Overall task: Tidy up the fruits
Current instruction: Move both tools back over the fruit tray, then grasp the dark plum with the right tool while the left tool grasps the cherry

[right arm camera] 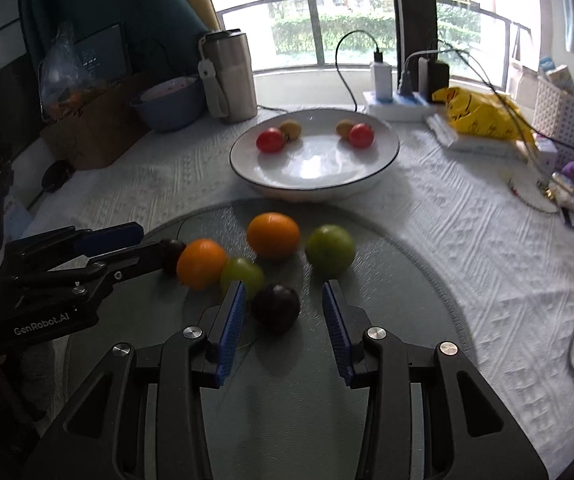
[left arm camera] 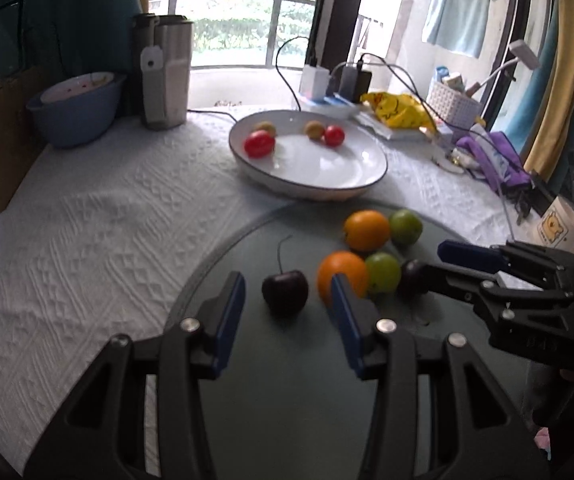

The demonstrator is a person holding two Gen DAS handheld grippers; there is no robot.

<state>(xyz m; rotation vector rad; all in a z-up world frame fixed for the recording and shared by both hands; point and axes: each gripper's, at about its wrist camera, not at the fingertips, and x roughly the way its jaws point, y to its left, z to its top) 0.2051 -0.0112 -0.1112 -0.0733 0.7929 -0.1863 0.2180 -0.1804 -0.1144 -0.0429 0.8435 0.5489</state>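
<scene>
On a round grey-green board [left arm camera: 287, 380] [right arm camera: 287, 392] lie two oranges [left arm camera: 342, 276] [right arm camera: 273, 235], two green fruits [left arm camera: 406, 226] [right arm camera: 330, 249] and two dark cherries. My left gripper [left arm camera: 287, 312] is open, its jaws on either side of a stemmed dark cherry [left arm camera: 285, 291], not touching it. My right gripper [right arm camera: 283, 320] is open around the other dark cherry [right arm camera: 275, 307]. It also shows in the left wrist view [left arm camera: 443, 264]. A white plate [left arm camera: 327, 168] [right arm camera: 315, 178] behind the board holds two red tomatoes [left arm camera: 259, 143] [right arm camera: 270, 139] and two small yellow fruits.
A white textured cloth [left arm camera: 107, 240] covers the table. At the back stand a steel tumbler [right arm camera: 231, 76], a blue bowl [left arm camera: 75, 112], a power strip with chargers and cables [right arm camera: 399, 100], a yellow bag [right arm camera: 483, 112], a white basket [right arm camera: 563, 116] and purple items [left arm camera: 495, 160].
</scene>
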